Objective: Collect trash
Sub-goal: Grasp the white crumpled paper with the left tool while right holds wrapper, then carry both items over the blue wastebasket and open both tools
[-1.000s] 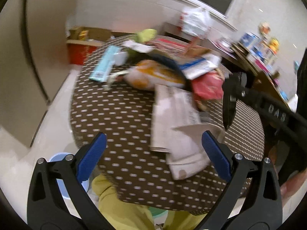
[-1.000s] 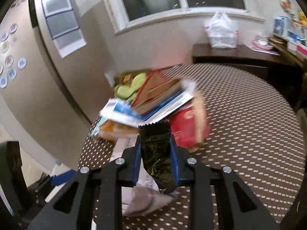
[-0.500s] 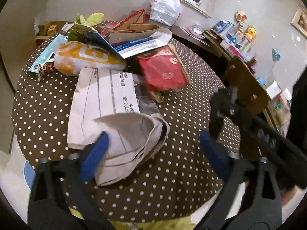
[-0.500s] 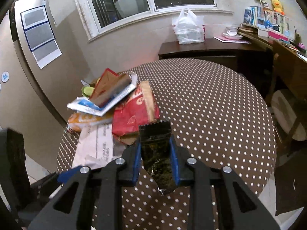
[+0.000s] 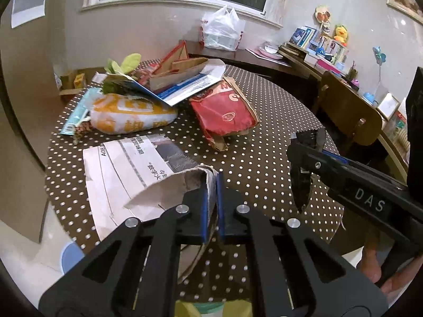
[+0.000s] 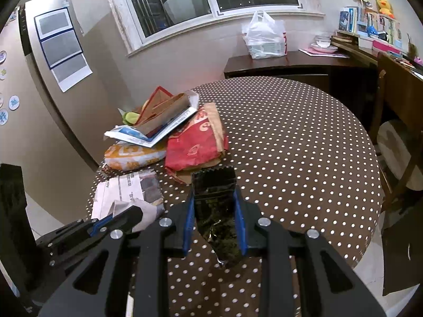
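**Left tongs now pinch the newspaper**

Since a moment ago the left tongs (image 5: 210, 206) went from spread wide to pressed together on a curled-up fold of the newspaper (image 5: 137, 174). One second back their blue pads stood far apart over the paper — now the fold sits right between the pads, lifted a little off the rest of the sheet. The rest of the newspaper lies flat on the near left part of the round desk (image 5: 264, 163), which has a brown cloth with white dots.

The right tongs (image 6: 214, 219) pinch a dark shiny wrapper (image 6: 214, 185), just as before. The wrapper stands up between the blue pads, its zigzag top edge pointing away from the camera and its torn bottom hanging down below the pads. In the left view these tongs come in from the right side, above the desk, with the wrapper hanging from them; part of a hand (image 5: 372, 261) shows under them.

More trash lies in a pile at the far left of the desk. A red paper bag (image 5: 224, 113) lies just past the newspaper. Beside it, to the left, is an orange and white bag (image 5: 129, 116). On top of that one leans a blue and white folded carton (image 5: 185, 87) with brown cardboard pieces in it. The right half of the desk is bare cloth.

A white plastic bag (image 6: 264, 37) sits on a dark sideboard (image 6: 290, 63) under the window.
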Demonstrator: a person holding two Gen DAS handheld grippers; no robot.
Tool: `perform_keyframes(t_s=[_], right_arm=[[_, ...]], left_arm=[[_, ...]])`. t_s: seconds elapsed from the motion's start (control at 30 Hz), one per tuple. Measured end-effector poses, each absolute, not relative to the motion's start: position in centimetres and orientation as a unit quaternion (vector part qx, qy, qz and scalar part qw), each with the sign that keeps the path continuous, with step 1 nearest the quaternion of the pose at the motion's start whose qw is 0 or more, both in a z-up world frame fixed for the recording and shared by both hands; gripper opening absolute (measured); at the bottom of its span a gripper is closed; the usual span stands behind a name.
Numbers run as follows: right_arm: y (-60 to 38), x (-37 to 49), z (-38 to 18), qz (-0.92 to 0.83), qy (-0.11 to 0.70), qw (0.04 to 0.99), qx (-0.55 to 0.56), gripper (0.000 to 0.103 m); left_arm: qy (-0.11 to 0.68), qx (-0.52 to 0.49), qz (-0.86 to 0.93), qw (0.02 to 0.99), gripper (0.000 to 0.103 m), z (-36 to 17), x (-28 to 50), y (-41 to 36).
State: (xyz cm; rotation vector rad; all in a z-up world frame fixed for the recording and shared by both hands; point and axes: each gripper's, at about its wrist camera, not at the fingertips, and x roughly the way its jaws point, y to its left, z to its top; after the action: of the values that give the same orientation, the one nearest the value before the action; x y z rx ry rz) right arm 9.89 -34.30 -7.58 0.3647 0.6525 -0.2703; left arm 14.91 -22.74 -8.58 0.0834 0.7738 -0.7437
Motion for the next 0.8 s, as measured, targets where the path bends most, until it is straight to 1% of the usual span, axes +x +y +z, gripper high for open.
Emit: perform_keyframes(t_s=[0.4, 0.57, 0.8], right_arm=[[-27.9, 11.5, -6.6, -0.044, 0.318, 0.936, 0.145, 0.026], [-24.1, 13.2, -6.6, 0.007, 0.328, 0.936, 0.128, 0.026], [-18.6, 16.0, -7.5, 0.077, 0.354, 0.926, 0.104, 0.026]], left_arm=[[0.316, 0.051, -0.301, 0.898, 0.006, -6.1, 12.3, -17.0], [0.310, 0.042, -0.259, 0.914, 0.006, -5.9, 12.3, -13.5], [0.321, 0.016, -0.188, 0.928, 0.006, -6.8, 13.7, -7.6]])
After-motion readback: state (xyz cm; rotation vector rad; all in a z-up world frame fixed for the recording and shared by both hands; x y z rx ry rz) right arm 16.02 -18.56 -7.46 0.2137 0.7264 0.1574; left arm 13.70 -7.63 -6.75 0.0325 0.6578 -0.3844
